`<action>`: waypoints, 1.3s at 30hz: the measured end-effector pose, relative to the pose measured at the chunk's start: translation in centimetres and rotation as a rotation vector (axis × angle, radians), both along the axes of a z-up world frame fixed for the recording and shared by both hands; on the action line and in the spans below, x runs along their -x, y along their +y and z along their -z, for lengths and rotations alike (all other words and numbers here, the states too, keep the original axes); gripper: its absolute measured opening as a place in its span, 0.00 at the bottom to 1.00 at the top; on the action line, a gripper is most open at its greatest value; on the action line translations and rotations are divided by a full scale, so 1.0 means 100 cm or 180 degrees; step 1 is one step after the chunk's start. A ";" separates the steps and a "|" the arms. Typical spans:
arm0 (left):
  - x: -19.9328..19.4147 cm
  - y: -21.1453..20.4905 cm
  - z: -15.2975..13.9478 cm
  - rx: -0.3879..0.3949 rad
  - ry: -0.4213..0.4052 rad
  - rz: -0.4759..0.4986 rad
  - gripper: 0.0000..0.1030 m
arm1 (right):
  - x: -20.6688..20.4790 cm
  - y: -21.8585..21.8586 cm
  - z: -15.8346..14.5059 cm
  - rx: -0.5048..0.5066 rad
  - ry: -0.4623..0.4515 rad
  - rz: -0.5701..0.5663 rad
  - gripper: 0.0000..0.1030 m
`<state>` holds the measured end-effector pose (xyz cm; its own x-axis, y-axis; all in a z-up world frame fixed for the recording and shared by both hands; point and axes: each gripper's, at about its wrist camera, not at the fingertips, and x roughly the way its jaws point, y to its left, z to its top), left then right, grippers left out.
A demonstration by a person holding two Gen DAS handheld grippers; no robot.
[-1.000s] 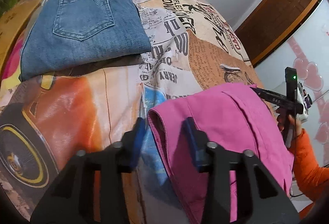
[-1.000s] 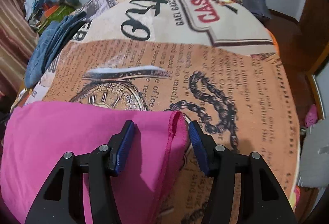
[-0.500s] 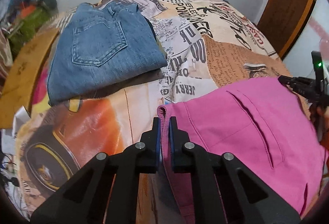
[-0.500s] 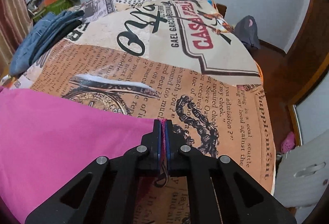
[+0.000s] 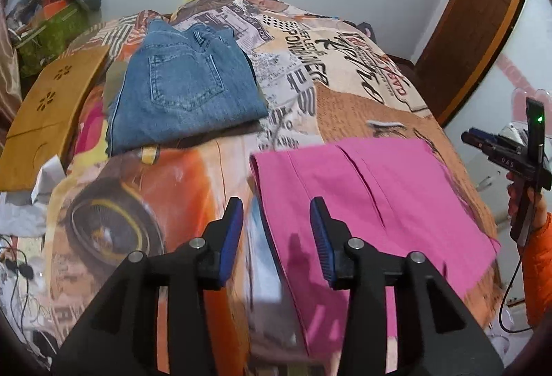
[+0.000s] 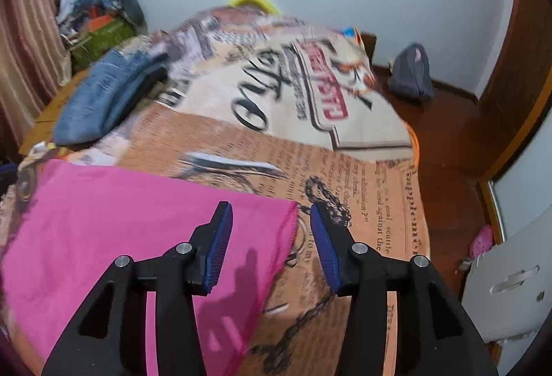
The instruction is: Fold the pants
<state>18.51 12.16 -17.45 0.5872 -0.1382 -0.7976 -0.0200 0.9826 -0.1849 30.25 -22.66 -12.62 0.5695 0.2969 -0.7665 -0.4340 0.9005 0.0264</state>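
Pink pants (image 5: 372,200) lie folded flat on the printed bedspread (image 5: 193,176); they also show in the right wrist view (image 6: 138,224). My left gripper (image 5: 276,234) is open and empty, raised above the pants' left folded edge. My right gripper (image 6: 270,241) is open and empty, above the pants' right corner. The right gripper also shows at the far right of the left wrist view (image 5: 510,155), off the bed's edge.
Folded blue jeans (image 5: 186,93) lie at the bed's far left, also in the right wrist view (image 6: 107,100). A wooden board (image 5: 45,114) sits left of the bed. A clutter pile (image 5: 48,17) fills the back left corner. A wooden door (image 5: 472,27) stands right.
Both grippers were shut on the pink pants' edges half a second ago. Now both are open and have lifted back, leaving the pants lying flat.
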 end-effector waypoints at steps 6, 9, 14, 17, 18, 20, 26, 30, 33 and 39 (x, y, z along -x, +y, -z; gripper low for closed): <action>0.036 -0.007 0.012 0.0248 0.0127 0.0030 0.49 | 0.042 0.013 -0.026 -0.0183 -0.0147 -0.0187 0.46; 0.048 -0.008 0.027 0.0370 0.0247 0.0032 0.49 | 0.063 0.022 -0.030 -0.0256 -0.0170 -0.0287 0.47; 0.058 -0.007 0.047 0.0672 0.0394 0.0008 0.50 | 0.092 0.040 -0.018 -0.0315 -0.0065 -0.0425 0.48; 0.064 0.000 0.056 0.1049 0.0463 -0.0057 0.50 | 0.102 0.049 -0.001 -0.0264 0.0045 -0.0475 0.48; 0.066 0.002 0.058 0.1132 0.0478 -0.0079 0.50 | 0.106 0.050 0.003 -0.0263 0.0088 -0.0485 0.48; 0.068 0.006 0.062 0.1291 0.0505 -0.0123 0.50 | 0.109 0.053 0.016 -0.0223 0.0198 -0.0508 0.48; 0.066 0.004 0.061 0.1497 0.0523 -0.0089 0.50 | 0.116 0.049 0.037 -0.0127 0.0317 -0.0568 0.49; 0.053 -0.007 0.058 0.1429 0.0556 -0.0049 0.50 | 0.115 0.046 0.038 -0.0143 0.0355 -0.0601 0.49; 0.042 -0.010 0.060 0.1412 0.0583 -0.0059 0.51 | 0.116 0.045 0.040 -0.0160 0.0352 -0.0618 0.49; 0.026 -0.010 0.060 0.1273 0.0493 -0.0021 0.49 | 0.115 0.041 0.042 -0.0252 0.0399 -0.0584 0.50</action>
